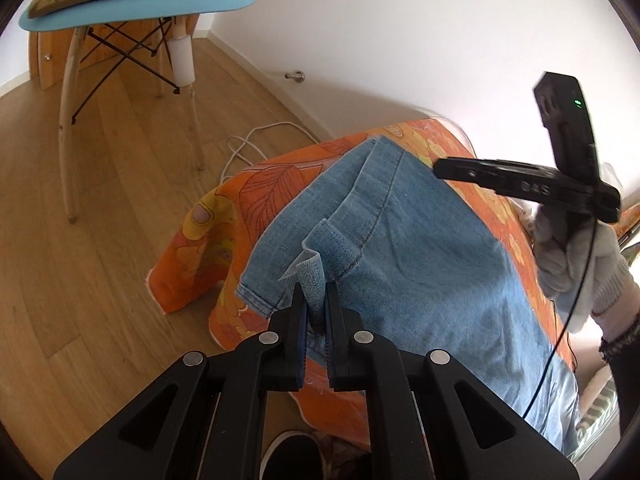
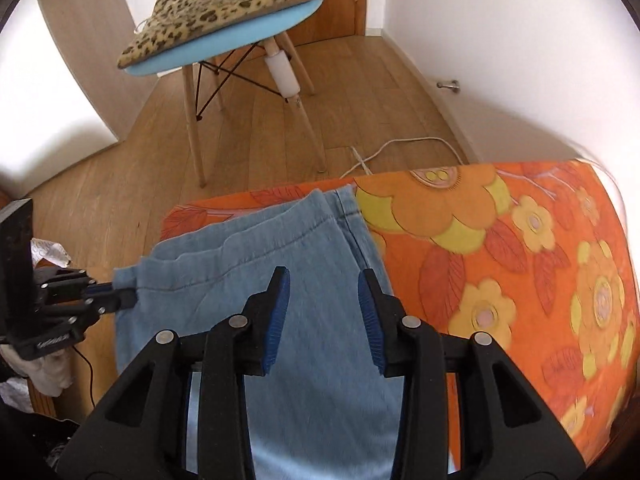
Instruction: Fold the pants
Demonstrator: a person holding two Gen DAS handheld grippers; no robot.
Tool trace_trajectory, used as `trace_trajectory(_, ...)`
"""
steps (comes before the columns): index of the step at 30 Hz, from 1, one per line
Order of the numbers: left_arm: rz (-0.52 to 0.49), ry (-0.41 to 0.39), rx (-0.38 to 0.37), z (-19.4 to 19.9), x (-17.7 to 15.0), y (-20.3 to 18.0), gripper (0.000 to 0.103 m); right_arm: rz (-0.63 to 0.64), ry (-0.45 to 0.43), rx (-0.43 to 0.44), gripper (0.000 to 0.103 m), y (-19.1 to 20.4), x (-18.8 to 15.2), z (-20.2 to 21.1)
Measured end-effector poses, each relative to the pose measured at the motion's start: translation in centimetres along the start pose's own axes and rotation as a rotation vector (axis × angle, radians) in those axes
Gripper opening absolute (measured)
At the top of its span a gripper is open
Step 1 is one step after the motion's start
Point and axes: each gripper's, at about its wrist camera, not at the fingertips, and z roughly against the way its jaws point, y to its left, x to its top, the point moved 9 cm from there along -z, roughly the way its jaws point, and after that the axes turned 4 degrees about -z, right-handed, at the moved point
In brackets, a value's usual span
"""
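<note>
Light blue denim pants lie flat on a table covered with an orange flowered cloth. My left gripper is shut on a raised fold at the pants' near edge. In the right wrist view the same gripper pinches the left edge of the pants. My right gripper hovers over the pants with its blue pads apart and nothing pressed between them. From the left wrist view the right gripper hangs above the cloth's far side, held by a white-gloved hand.
A blue chair with a leopard cushion stands on the wooden floor beyond the table. A white cable lies on the floor by the wall. The flowered cloth is bare to the right of the pants. A dark shoe shows below.
</note>
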Motion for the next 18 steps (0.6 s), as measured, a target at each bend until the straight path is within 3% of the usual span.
trace_trajectory(6,0.004,0.016,-0.004,-0.1,-0.1,0.2,0.006,-0.014,-0.003,0.070,0.037,-0.3,1.6,-2.4)
trace_trajectory(13,0.000,0.016,0.005,-0.1,-0.4,0.2,0.006,-0.008,0.021,0.060,0.037,-0.6,1.8,-4.4)
trace_trajectory(15,0.003,0.018,0.009,-0.1,-0.5,0.3,0.006,-0.002,0.030,0.064,0.030,-0.3,1.6,-4.8)
trace_trajectory(16,0.005,0.017,0.010,-0.1,-0.5,0.4,0.006,0.001,0.037,0.065,0.017,-0.2,1.4,-4.9)
trace_trajectory(18,0.008,0.013,0.011,0.2,-0.5,0.4,0.006,0.014,0.027,0.042,0.009,-0.1,1.3,-4.6)
